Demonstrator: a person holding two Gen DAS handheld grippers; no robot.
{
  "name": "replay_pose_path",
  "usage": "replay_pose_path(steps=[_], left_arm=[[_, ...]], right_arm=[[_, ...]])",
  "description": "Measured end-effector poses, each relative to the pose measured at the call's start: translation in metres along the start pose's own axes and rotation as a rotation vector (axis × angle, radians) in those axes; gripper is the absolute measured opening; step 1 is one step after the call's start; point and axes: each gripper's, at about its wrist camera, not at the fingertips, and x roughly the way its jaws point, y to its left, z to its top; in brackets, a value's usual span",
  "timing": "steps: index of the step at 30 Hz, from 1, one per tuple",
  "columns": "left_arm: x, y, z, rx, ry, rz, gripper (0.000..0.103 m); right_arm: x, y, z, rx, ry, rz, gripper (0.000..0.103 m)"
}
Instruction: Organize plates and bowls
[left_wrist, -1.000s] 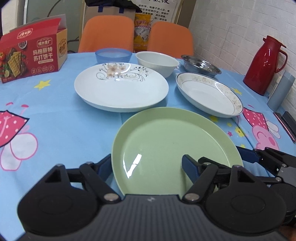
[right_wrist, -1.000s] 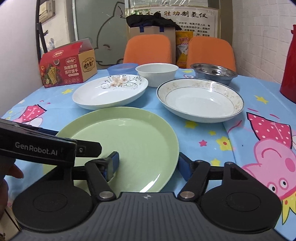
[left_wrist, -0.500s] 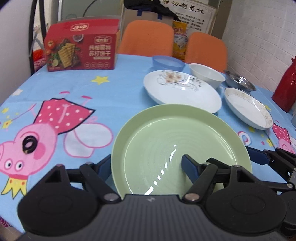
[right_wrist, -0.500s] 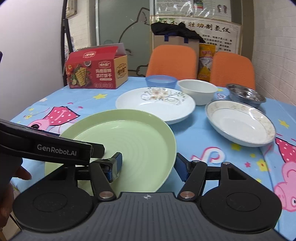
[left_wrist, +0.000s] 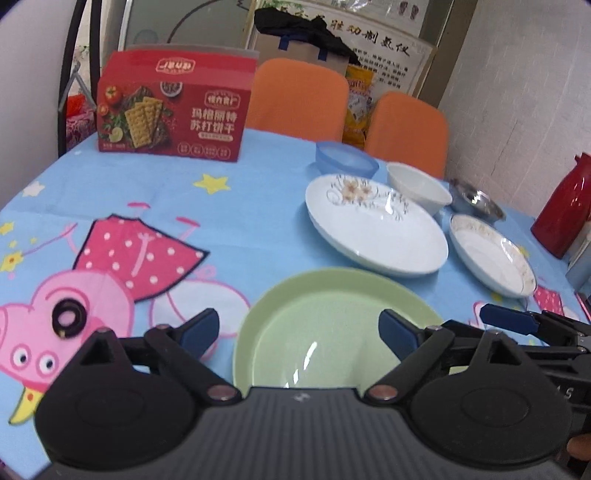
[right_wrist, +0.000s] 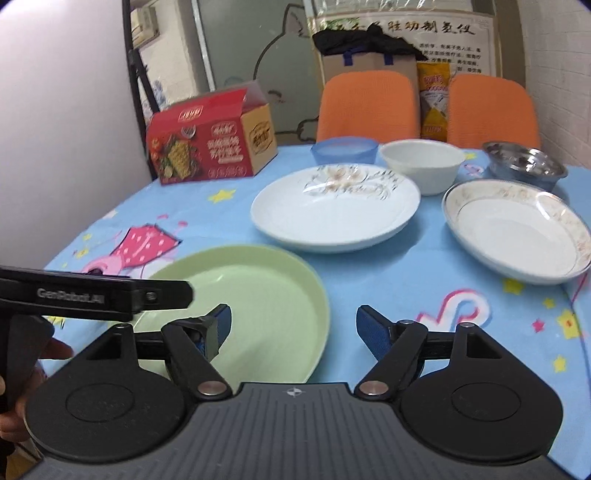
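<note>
Blue cartoon cloth covers the table (right_wrist: 369, 280), with two orange chairs (right_wrist: 367, 105) behind its far edge and a white brick wall off to the right. Counting the crockery: three plates and three bowls. Nearest is the green plate (left_wrist: 332, 328), lying directly ahead of the left gripper (left_wrist: 299, 328), whose fingers stand wide apart with the plate's left rim between them, the left fingertip over cloth and the right one over the plate, gripping nothing. From the other side, the right gripper (right_wrist: 293, 325) is likewise spread and empty, straddling the plate's right rim, with one finger over the green surface and the other over bare cloth; whether either finger touches the plate I cannot tell. Beyond the grippers comes the white flowered plate (right_wrist: 336, 208), just past the green one, and to its right the gold-rimmed plate (right_wrist: 517, 232), set apart from both. Farther back sits a row of three bowls: a blue bowl (right_wrist: 343, 149), a white bowl (right_wrist: 423, 162), and a steel bowl (right_wrist: 524, 166), left to right. One red cracker box (left_wrist: 173, 110) stands far ahead to the left, and one red thermos (left_wrist: 563, 206) stands at the right edge.
</note>
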Motion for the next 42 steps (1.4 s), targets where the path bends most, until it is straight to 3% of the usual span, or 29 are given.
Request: replay_pose_path(steps=[5,12,19,23,28,42], left_arm=[[0.023,0.006,0.048,-0.005,-0.035,-0.036,0.092],[0.092,0.003,0.080,0.026,0.054,-0.022,0.092],[0.115,-0.001,0.089,0.058,0.064,-0.021,0.092],[0.127,-0.008,0.094,0.080,0.062,-0.002,0.092],[0.138,-0.018,0.095,0.119,0.059,0.033,0.092],[0.161,-0.025,0.089,0.151,0.113,0.031,0.092]], right_arm=[[0.030,-0.025,0.043,0.001,-0.045,-0.043,0.103],[0.098,-0.049,0.063,0.015,0.038,-0.046,0.103],[0.125,-0.045,0.063,0.010,0.088,-0.065,0.103],[0.130,-0.037,0.066,0.006,0.089,0.006,0.103],[0.126,-0.037,0.065,-0.018,0.070,-0.026,0.103],[0.144,-0.034,0.055,-0.091,0.095,-0.047,0.103]])
